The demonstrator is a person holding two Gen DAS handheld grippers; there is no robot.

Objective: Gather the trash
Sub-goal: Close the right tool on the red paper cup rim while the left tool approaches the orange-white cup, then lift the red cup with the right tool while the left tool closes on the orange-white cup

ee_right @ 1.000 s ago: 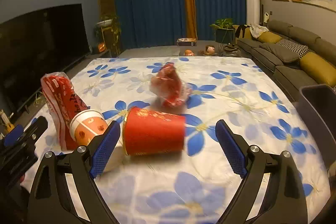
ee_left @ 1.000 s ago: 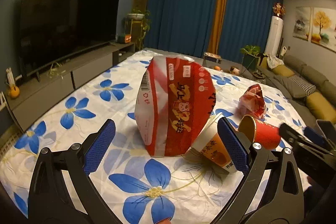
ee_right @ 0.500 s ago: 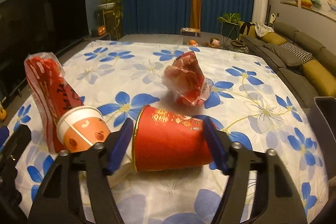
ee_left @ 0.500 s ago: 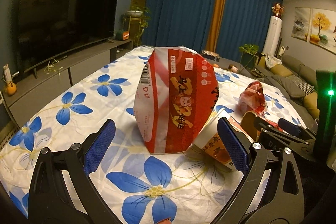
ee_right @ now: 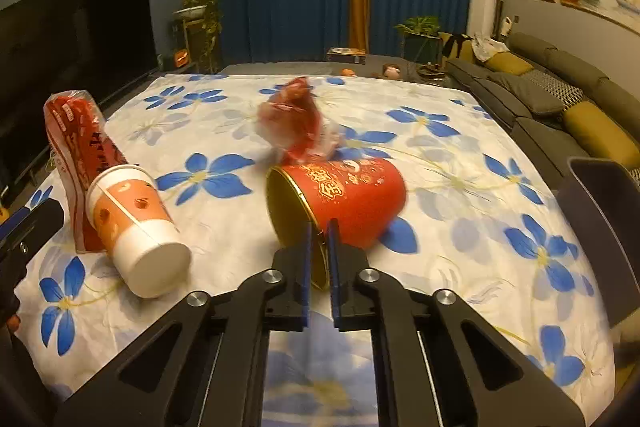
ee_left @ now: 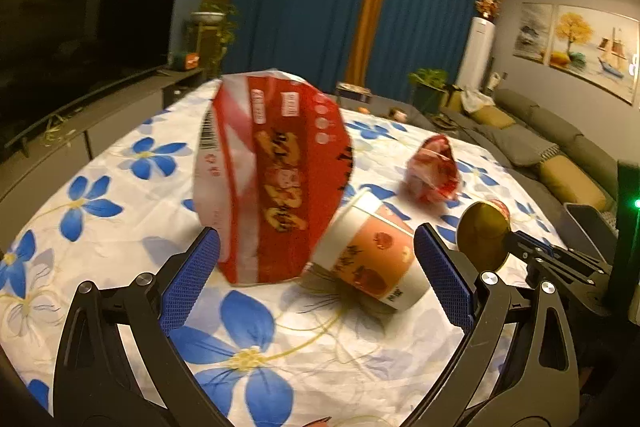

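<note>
A red paper cup lies on its side on the flowered tablecloth, gold inside facing me. My right gripper is closing tight on its lower rim, the thin wall pinched between the pads. The left wrist view shows that cup at the right gripper's tips. My left gripper is open, its fingers apart in front of a tipped orange-and-white cup and an upright red snack bag, touching neither. A crumpled red wrapper lies farther back.
A dark bin stands off the table's right edge, with a grey sofa behind it. A television on a low cabinet runs along the left. The orange-and-white cup and snack bag sit left of the right gripper.
The right gripper's jaws went from wide open around the red cup to shut on its rim, and the cup's mouth has swung toward me. The left gripper stayed open and tilted slightly.
</note>
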